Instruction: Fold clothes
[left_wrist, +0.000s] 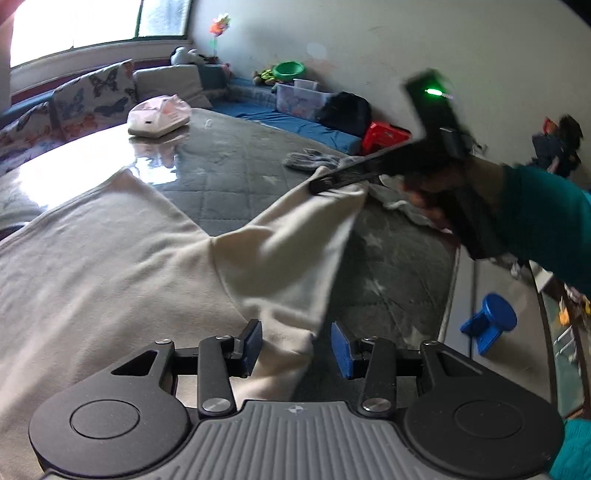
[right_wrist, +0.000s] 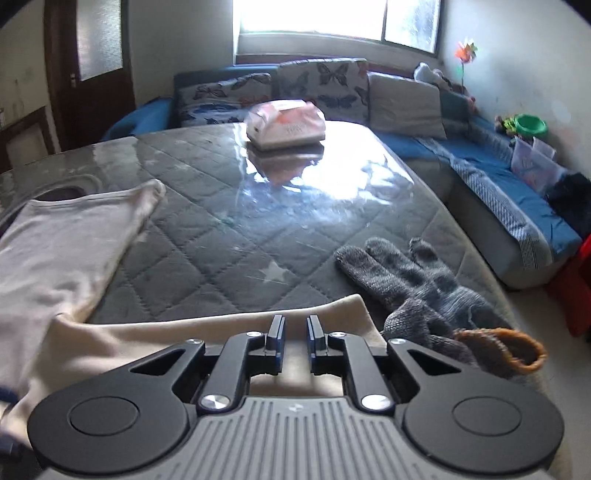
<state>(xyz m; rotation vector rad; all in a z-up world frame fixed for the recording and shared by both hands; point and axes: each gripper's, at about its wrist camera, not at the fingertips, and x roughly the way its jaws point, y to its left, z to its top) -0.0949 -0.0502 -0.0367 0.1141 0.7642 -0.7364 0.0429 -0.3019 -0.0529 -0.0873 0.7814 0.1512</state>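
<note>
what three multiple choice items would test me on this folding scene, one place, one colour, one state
1. Where is the pink and white pack?
A. on the floor
B. at the far end of the table
C. on a windowsill

2. What colour is the round-topped stool on the floor?
A. blue
B. yellow
C. white

3. How does the left claw stand?
A. shut on a glove
B. shut on nothing
C. jaws apart

Answers: B, the pack sits on the tabletop's far end; A, the stool is plainly blue; C, its blue pads stand apart above the cream garment.
</note>
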